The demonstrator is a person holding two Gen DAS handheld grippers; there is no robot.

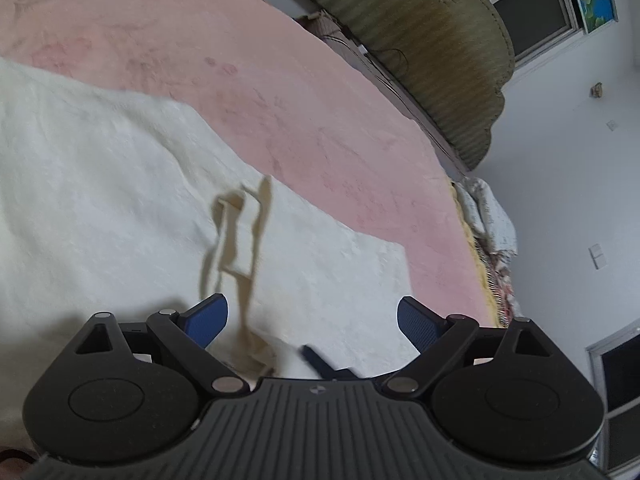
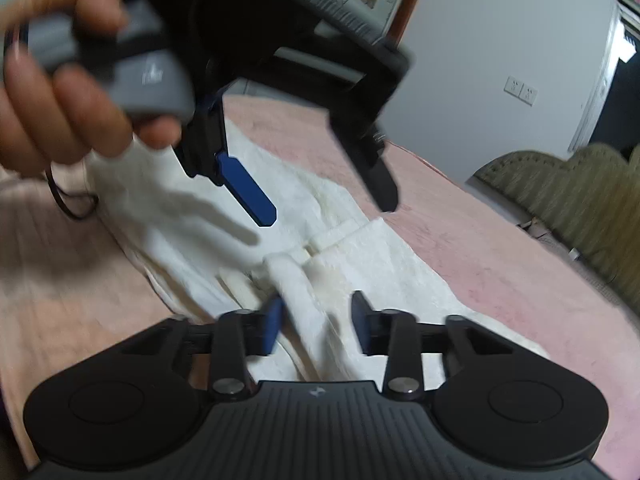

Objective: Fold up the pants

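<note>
White pants lie spread on a pink bed cover; they also show in the right wrist view with the waistband and its beige belt loops near the grippers. My left gripper is open and empty above the pants. It also shows in the right wrist view, held by a hand, jaws wide apart. My right gripper is open, with a fold of the white cloth lying between its fingers without being pinched.
An olive padded headboard stands beyond the bed's far edge, also in the right wrist view. White walls, a window and wall sockets lie behind. A black cord hangs from the hand.
</note>
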